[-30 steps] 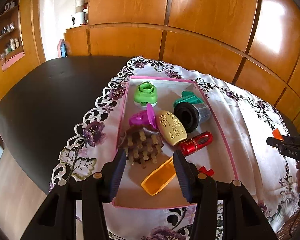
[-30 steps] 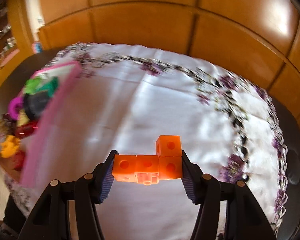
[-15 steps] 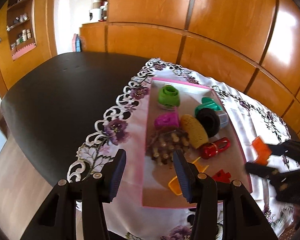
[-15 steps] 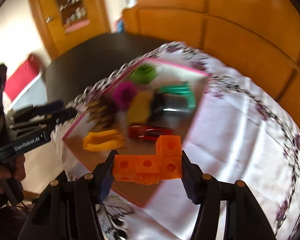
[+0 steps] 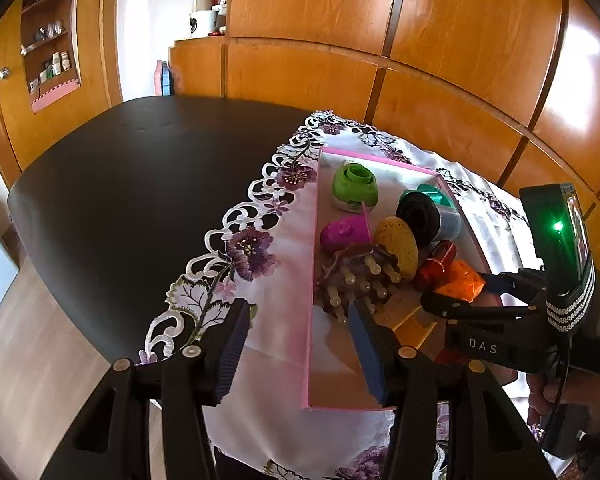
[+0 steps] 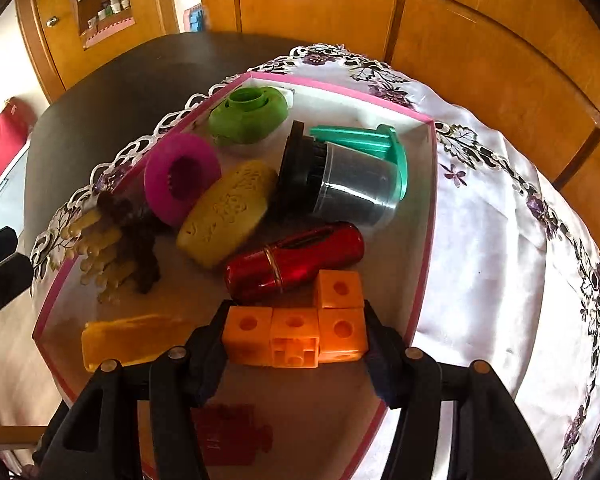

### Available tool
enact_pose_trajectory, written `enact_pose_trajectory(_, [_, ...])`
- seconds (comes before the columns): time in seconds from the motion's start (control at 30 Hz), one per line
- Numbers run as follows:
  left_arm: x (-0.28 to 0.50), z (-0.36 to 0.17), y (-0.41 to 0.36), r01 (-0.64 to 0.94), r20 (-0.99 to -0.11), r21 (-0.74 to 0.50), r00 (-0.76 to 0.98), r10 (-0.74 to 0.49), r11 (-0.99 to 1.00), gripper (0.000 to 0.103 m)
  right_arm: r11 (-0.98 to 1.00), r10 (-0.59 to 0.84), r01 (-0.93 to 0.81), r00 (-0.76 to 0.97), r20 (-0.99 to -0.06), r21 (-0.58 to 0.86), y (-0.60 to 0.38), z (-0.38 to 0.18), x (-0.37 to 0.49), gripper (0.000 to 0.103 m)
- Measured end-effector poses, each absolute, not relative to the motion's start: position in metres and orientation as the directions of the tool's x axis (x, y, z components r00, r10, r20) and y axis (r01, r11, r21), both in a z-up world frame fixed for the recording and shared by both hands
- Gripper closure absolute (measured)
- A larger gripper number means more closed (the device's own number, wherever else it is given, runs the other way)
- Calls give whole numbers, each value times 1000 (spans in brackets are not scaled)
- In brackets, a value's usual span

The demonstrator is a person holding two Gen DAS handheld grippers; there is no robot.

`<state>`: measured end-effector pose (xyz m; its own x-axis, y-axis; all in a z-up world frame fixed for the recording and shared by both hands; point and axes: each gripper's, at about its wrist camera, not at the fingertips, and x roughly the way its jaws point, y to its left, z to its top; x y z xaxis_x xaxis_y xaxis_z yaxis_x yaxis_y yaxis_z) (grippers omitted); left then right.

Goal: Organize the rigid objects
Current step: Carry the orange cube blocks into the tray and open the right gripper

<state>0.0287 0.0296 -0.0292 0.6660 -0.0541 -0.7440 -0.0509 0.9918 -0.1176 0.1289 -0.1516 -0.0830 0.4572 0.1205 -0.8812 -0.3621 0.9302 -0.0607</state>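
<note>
Black plastic left gripper [image 5: 296, 344] with two angular arms, blue ribbed pads [image 5: 232, 350] on the inner faces, brass-coloured round screws at the joints

Matching black right gripper [image 6: 296, 340], dark blue ribbed pads [image 6: 380, 364], pale metal screws along the arms; seen from the left wrist camera as right gripper [image 5: 456, 292], white letters "DAS" on its side, a black box on top with a green light, a black-and-white striped strap around it, a thin black cable, bare-skinned right hand [image 5: 568, 396] on the handle
</note>
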Motion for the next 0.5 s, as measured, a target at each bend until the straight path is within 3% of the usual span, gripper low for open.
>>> enact_pose_trajectory(0.5, [23, -23, 26, -59, -733, -108, 680, -40, 992, 39, 941, 131, -334, 484, -865, -44, -154, -74, 107, 42])
